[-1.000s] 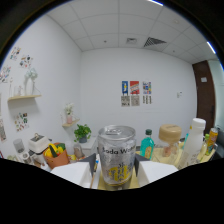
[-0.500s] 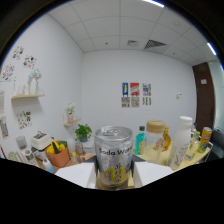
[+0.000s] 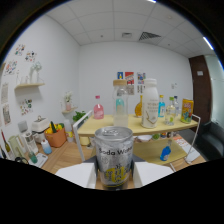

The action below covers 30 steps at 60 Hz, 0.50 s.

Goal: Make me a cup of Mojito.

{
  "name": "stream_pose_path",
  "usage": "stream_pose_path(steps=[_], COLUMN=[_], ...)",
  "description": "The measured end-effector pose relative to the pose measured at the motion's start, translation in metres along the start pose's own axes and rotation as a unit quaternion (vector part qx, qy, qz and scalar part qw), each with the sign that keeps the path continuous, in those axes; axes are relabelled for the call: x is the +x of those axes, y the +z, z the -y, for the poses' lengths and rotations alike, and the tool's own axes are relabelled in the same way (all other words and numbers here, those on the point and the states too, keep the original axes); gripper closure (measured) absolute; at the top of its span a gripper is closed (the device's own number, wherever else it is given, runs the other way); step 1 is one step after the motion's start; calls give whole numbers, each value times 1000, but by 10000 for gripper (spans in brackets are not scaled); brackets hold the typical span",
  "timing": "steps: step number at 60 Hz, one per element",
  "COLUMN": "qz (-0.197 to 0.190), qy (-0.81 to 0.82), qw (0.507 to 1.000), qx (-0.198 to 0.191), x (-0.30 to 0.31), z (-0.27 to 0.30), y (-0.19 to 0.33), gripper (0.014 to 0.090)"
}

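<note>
Posters [image 3: 129, 76] hang on the far wall beside a dark door [image 3: 199, 82].

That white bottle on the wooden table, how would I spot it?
Find the long wooden table against the back wall, beyond the soda water can held in the jaws. The white bottle stands right of the clear bottle; it alone is wide and opaque white.
</note>
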Motion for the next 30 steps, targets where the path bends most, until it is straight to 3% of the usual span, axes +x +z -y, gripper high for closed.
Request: stream_pose_path(steps=[16,30], qz=[18,69], qy=[111,316], qw=[992,943], qx=[-54,-71], x=[33,43], z=[-93,-120], y=[23,43], gripper=[532,535])
